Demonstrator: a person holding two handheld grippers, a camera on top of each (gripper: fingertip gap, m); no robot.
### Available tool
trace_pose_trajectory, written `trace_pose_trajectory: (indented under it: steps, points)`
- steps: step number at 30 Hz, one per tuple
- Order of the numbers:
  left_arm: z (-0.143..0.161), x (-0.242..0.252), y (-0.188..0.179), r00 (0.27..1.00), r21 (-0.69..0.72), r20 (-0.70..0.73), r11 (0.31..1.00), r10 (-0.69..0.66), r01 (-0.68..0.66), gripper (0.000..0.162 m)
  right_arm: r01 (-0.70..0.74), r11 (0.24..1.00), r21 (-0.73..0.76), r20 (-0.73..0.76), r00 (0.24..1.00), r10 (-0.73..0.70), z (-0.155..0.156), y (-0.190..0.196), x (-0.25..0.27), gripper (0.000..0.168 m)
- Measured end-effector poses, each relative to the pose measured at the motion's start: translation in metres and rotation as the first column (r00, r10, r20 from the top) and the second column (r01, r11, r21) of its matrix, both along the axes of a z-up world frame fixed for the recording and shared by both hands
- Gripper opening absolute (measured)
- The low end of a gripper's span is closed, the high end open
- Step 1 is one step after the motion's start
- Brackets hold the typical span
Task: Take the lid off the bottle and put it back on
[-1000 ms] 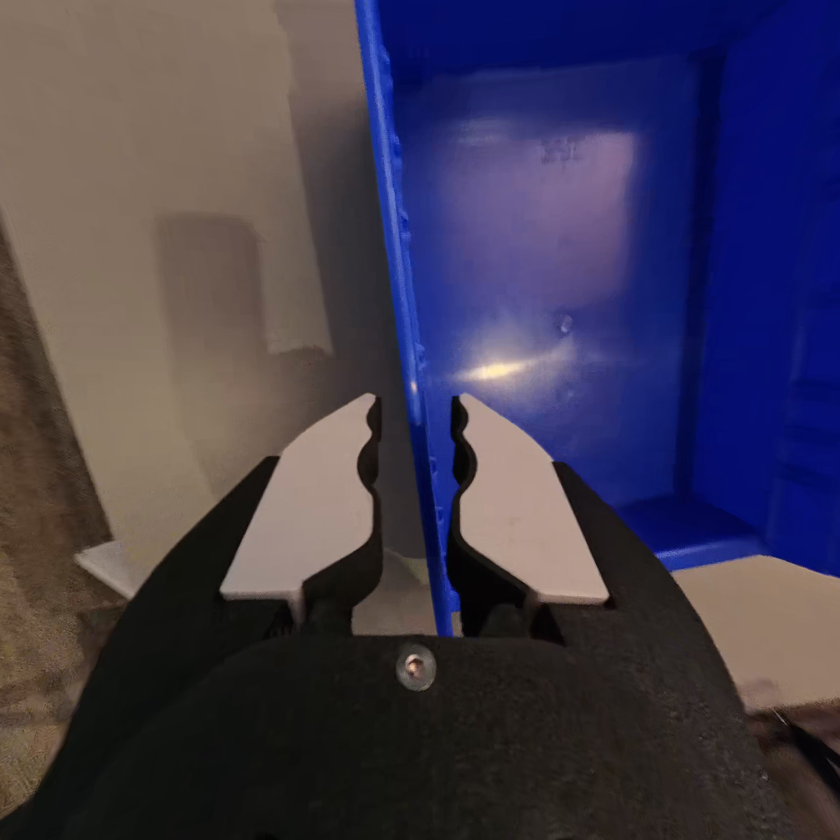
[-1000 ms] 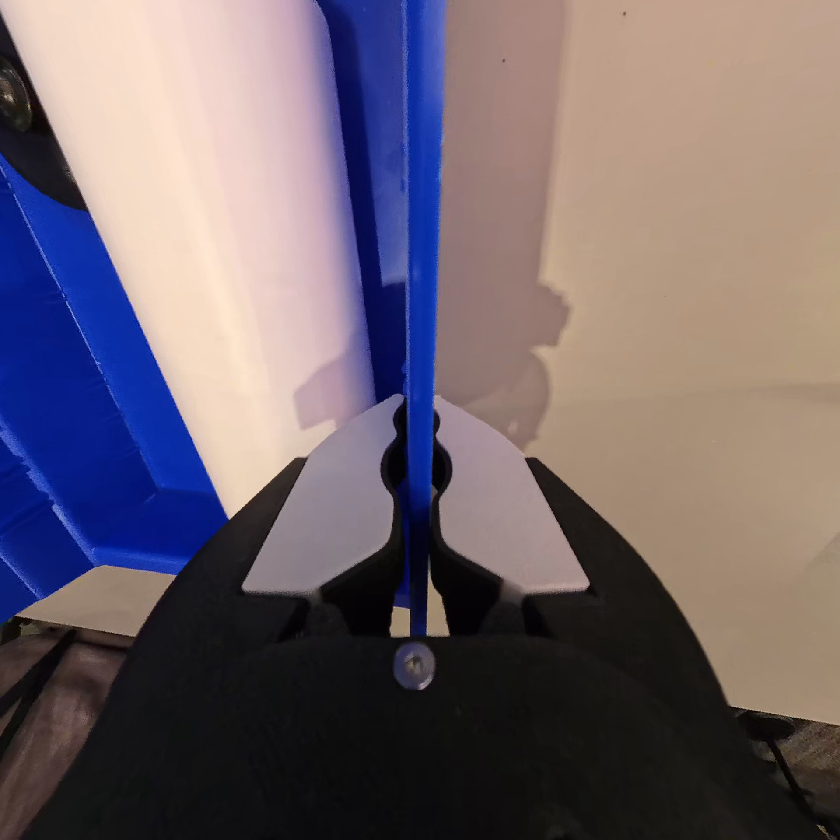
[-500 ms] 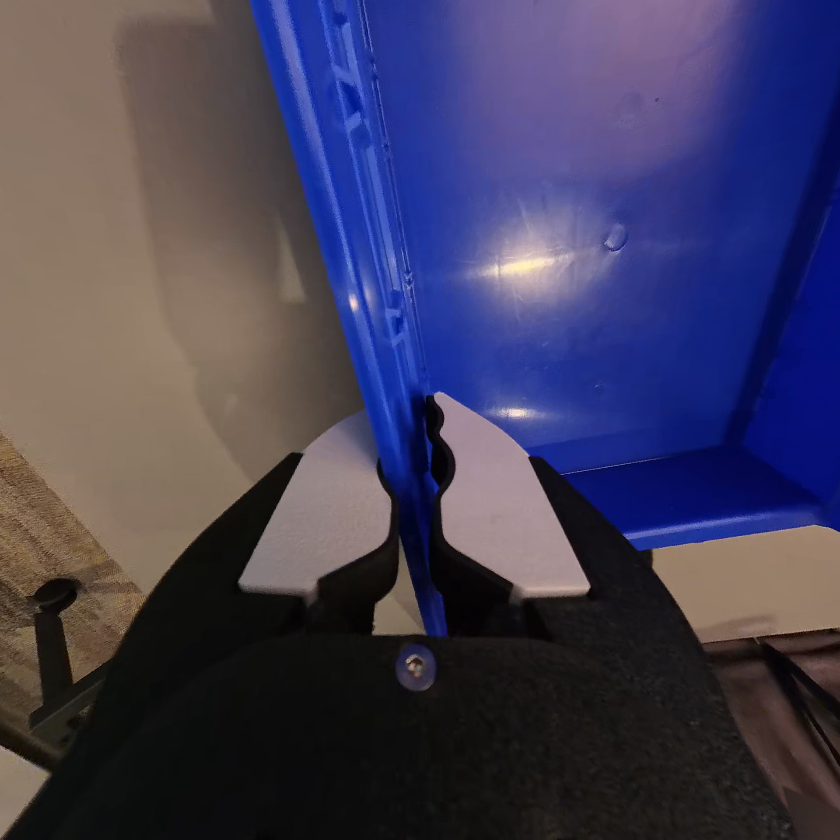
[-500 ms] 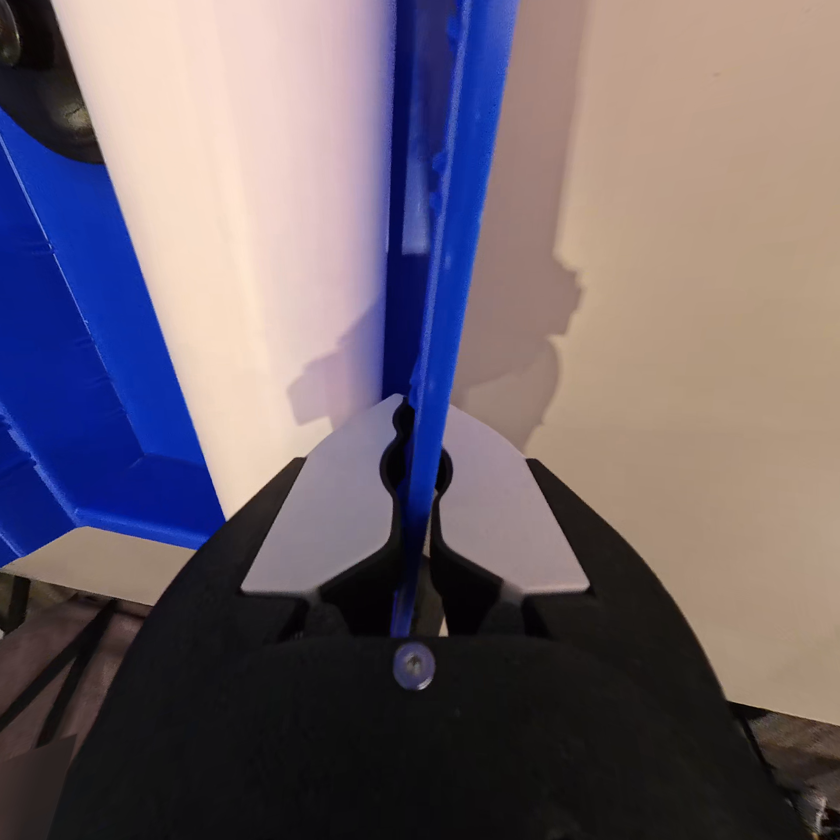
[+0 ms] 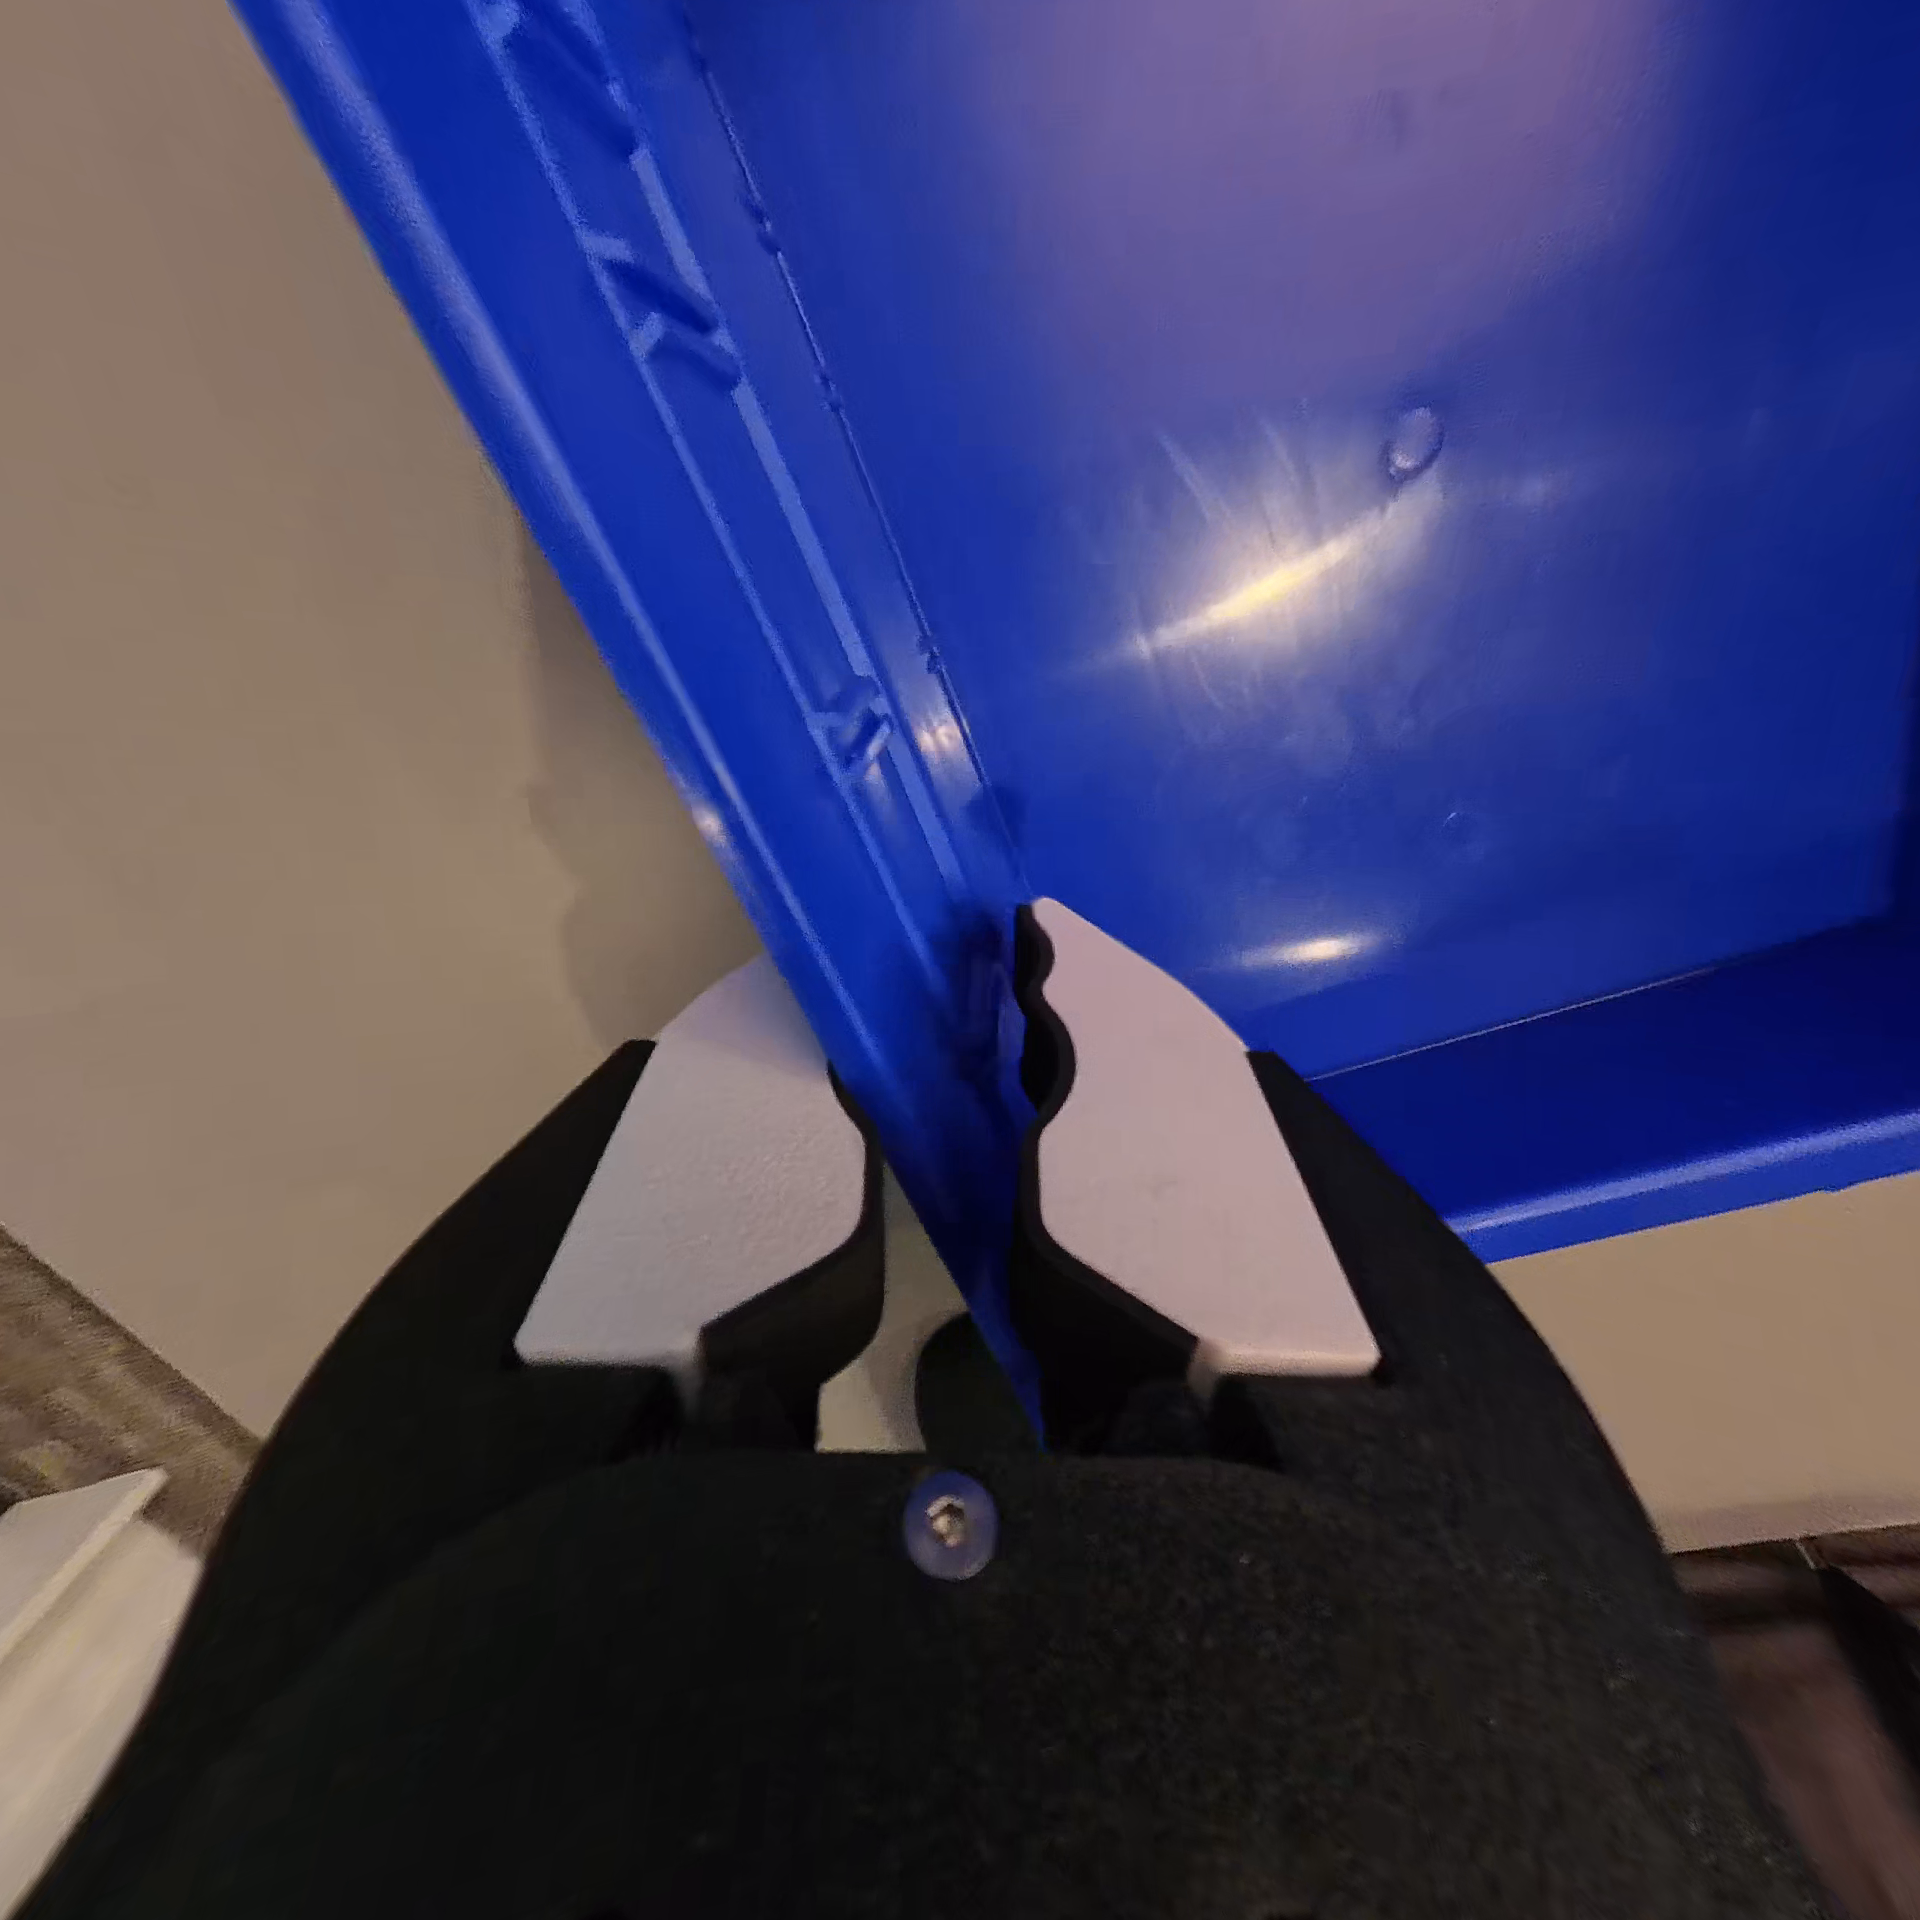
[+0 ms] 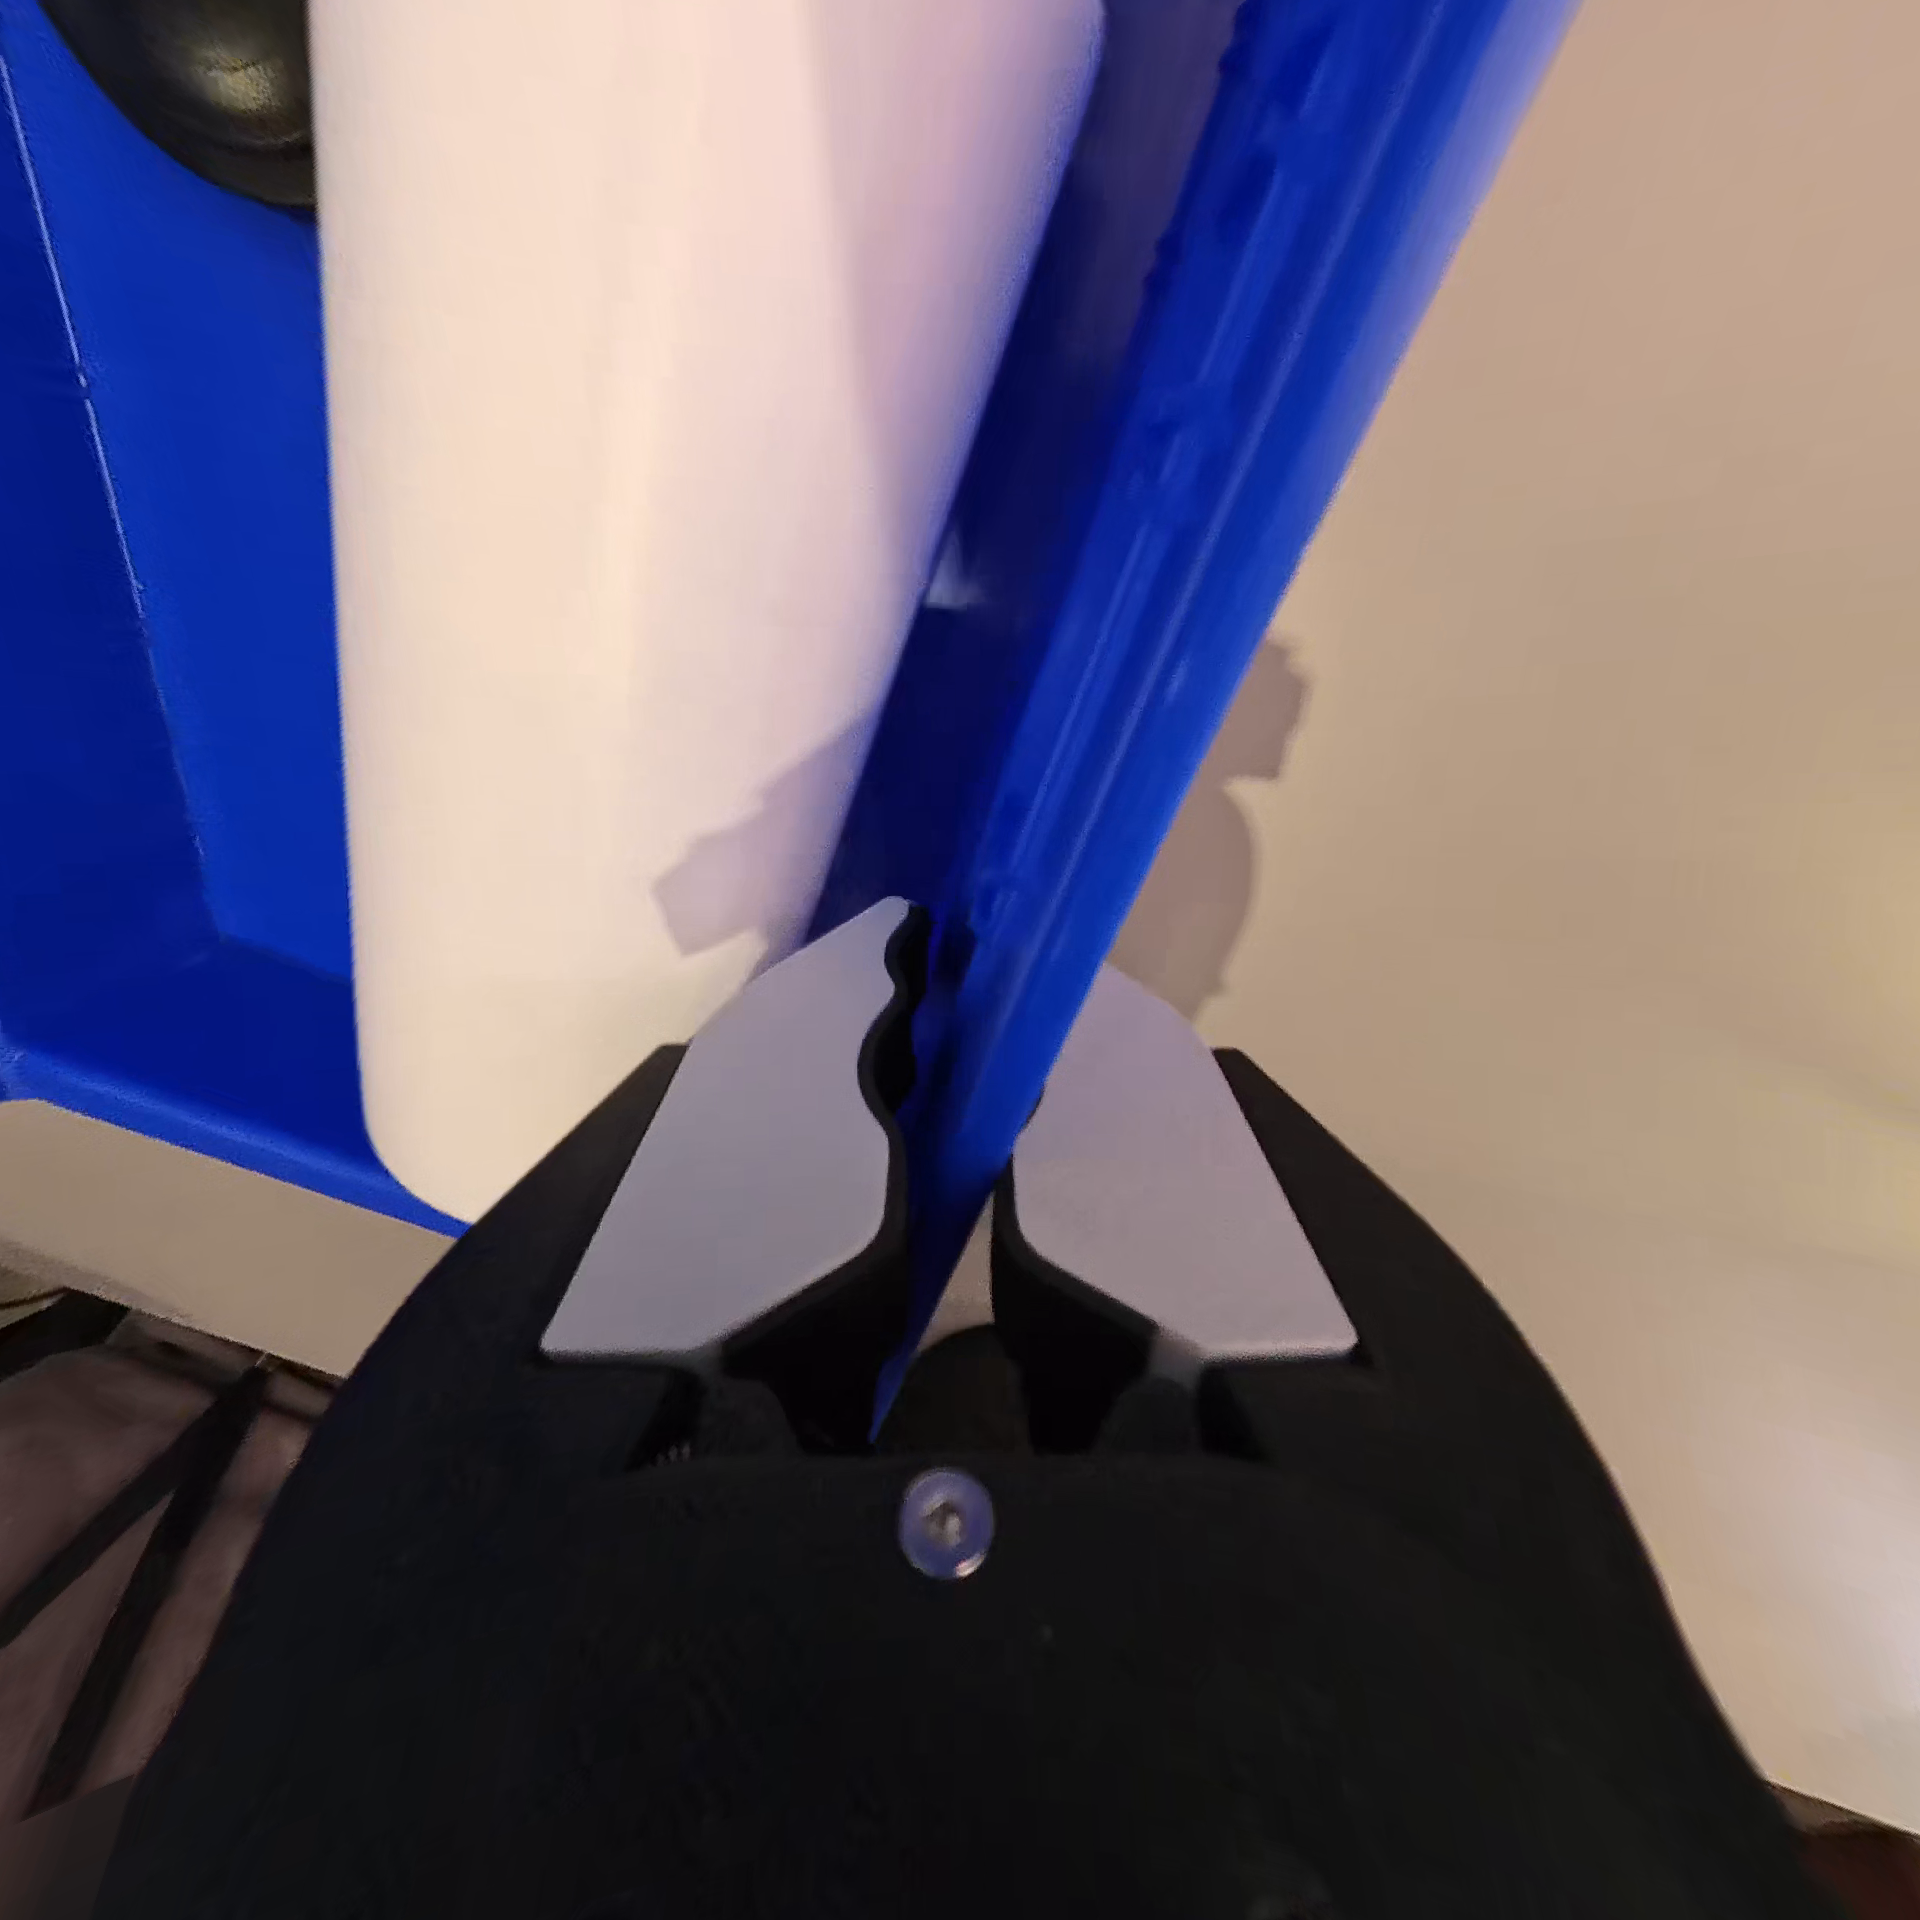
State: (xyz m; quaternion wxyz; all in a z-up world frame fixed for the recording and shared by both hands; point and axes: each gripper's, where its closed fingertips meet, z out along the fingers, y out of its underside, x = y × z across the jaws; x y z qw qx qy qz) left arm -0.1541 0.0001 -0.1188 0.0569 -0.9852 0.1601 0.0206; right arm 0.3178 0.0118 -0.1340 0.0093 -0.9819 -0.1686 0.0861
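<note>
A white bottle with a black lid lies in a blue plastic bin. My right gripper is shut on the bin's right wall, which slants across the jaws and hides the outer fingertip. My left gripper is shut on the bin's left wall. That wall also slants across the jaws, with the inner pad against it and the outer fingertip hidden behind the ribbed rim. The left wrist view shows only the bin's bare blue floor, with no bottle in sight.
The bin is over a pale tabletop, which also shows in the right wrist view. Carpeted floor and a white block lie beyond the table's edge at the lower left.
My left gripper closed on the bin's left wall, which it straddled open a second ago. Both walls now slant outward in the jaws, which stand a little wider, and the bin looms closer.
</note>
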Motion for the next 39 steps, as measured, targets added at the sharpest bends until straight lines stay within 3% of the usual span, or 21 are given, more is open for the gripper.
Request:
trace_pose_trajectory:
  steps: [3, 11, 19, 27, 31, 39]
  points:
    - [0.000, 0.014, 0.000, 0.999, 0.004, -0.034, 0.999, -0.041, 0.041, 0.029, -0.027, 1.000, -0.009, 0.004, 1.000, 0.027, 0.000, -0.004, -0.010, 0.014]
    - [0.000, 0.051, 0.001, 0.992, 0.027, 0.019, 0.992, -0.121, 0.120, 0.028, 0.060, 0.996, -0.065, -0.002, 0.998, -0.060, -0.007, 0.016, -0.010, 0.024]
    - [-0.001, 0.068, 0.000, 0.989, 0.050, 0.001, 0.988, -0.147, 0.147, 0.031, 0.090, 0.981, -0.170, 0.132, 0.989, -0.068, -0.015, 0.010, 0.008, 0.024]
    - [0.005, 0.086, -0.010, 0.956, 0.023, 0.179, 0.973, -0.230, 0.230, 0.041, 0.050, 0.972, -0.229, 0.038, 0.998, -0.042, -0.014, 0.007, 0.009, 0.006]
    - [0.029, 0.084, -0.016, 0.924, 0.067, 0.268, 0.962, -0.272, 0.263, 0.038, 0.026, 0.973, -0.228, 0.009, 1.000, -0.025, -0.014, 0.002, 0.013, 0.007]
    - [0.125, 0.038, -0.035, 0.882, 0.364, 0.364, 0.917, -0.299, 0.161, 0.041, 0.072, 0.967, -0.245, 0.040, 0.997, -0.064, -0.004, -0.020, 0.049, 0.005]
